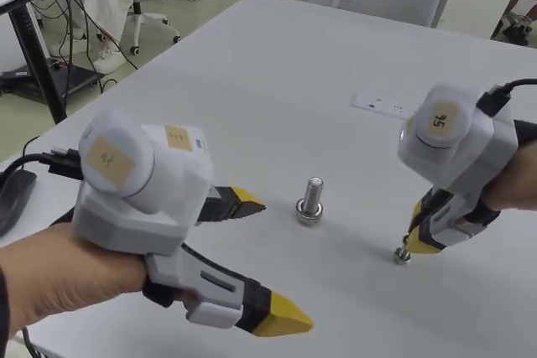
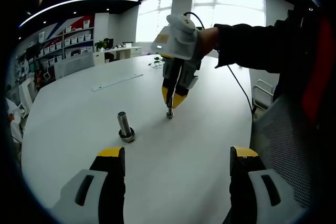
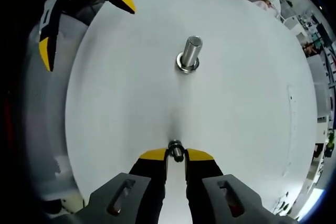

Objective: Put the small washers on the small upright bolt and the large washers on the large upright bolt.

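Note:
The large upright bolt [image 1: 311, 199] stands mid-table with washers stacked round its base [image 3: 188, 64]. The small upright bolt [image 1: 403, 254] stands to its right, directly under my right gripper [image 1: 414, 239]. In the right gripper view the narrow-set jaws of that gripper [image 3: 176, 154] pinch a small round metal piece, seemingly a small washer [image 3: 176, 150], at the bolt's top. My left gripper [image 1: 273, 262] hovers open and holds nothing, near the table's front left, its tips [image 2: 173, 156] pointing toward the large bolt [image 2: 125, 127].
A white strip label [image 1: 379, 106] lies flat on the table behind the bolts. Office chairs and a desk with cables [image 1: 59, 31] stand beyond the table's left edge. A black mouse-like object [image 1: 13, 194] sits at the near left edge.

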`<state>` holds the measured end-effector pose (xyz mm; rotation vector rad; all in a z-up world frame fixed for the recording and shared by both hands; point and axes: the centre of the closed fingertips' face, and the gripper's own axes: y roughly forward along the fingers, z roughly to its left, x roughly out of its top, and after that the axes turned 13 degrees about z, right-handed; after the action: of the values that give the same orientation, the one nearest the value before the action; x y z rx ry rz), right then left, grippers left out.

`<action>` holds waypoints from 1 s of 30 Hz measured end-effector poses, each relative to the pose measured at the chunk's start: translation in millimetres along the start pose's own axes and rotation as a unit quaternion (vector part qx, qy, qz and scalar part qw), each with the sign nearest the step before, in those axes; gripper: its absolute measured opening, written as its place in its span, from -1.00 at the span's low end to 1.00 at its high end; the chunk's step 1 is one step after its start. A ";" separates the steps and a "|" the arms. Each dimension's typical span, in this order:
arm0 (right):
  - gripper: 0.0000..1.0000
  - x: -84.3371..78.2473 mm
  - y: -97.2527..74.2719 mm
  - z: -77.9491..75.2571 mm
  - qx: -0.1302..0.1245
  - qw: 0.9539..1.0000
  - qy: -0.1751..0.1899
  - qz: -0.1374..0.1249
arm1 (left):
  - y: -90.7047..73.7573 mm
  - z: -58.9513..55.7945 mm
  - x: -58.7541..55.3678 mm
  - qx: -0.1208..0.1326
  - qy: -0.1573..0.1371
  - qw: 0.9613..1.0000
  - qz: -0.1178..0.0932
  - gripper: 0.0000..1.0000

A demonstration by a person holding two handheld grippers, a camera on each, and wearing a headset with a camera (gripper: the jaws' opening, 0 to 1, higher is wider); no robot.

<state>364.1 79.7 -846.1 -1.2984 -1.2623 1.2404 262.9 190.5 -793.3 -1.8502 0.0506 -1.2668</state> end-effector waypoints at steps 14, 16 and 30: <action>-0.72 0.8 18.8 -0.5 0.014 1.000 0.007 0.001 | 2.0 0.1 -2.7 -0.004 -0.001 1.000 0.005 0.63; -0.72 1.1 19.8 0.0 0.014 1.000 0.007 0.000 | 2.5 0.0 -3.3 -0.004 -0.001 1.000 0.007 0.63; -0.71 1.6 22.1 -0.8 0.012 1.000 0.011 -0.008 | 4.5 -0.3 -4.7 -0.006 -0.002 1.000 0.010 0.63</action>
<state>366.7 80.1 -868.1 -1.2789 -1.2361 1.2250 262.2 189.8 -799.7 -1.8587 0.0738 -1.2511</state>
